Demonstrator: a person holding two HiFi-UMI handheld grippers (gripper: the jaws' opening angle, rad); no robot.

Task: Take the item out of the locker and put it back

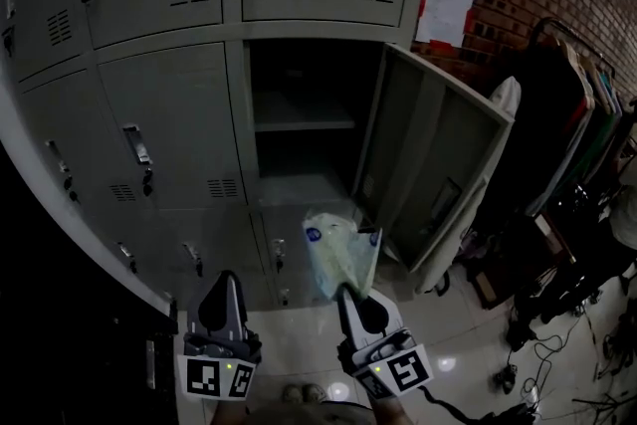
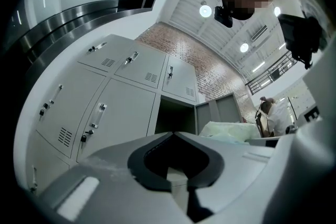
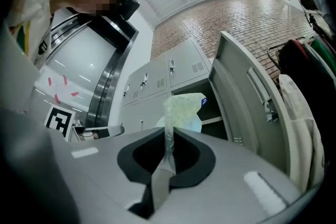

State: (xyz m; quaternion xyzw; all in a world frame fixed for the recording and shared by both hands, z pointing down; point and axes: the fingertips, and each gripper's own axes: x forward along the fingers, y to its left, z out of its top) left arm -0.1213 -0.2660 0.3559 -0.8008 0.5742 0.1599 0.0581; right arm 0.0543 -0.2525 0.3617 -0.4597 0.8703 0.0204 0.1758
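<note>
**A:** Where is the item, and what has it?

**B:** The pale green crinkled plastic packet [image 1: 339,249] is outside the open grey metal locker compartment [image 1: 261,95], in the air just in front of its lower front edge. The right gripper [image 3: 168,132] is clamped on a thin strip at the packet's edge, and the rest of the bag stands up above the jaws. The left gripper [image 1: 227,280] sits low, to the left of the right one, with its jaws together on nothing.

**A:** So what makes the return go well?

**B:** As I see it, 3 things.
- That pinch holds only a narrow seam, so I'd move slowly and avoid any swing, because a flopping bag could work loose.
- I'd aim for the middle of the opening. The swung-out grey metal door [image 1: 430,159] stands close on the right and the front edge of the inner shelf [image 1: 304,125] crosses the opening, and either could catch the loose top.
- I'd let the packet rest on a surface well behind the front edge before the jaws part, so that it can't slide out.

**A:** Shelf, or the floor under it?

**B:** I can't tell which it belongs on. The floor under the shelf looks the easier reach from here.

**A:** And the left one?

**B:** I'd keep it low and clear of the opening.
</note>
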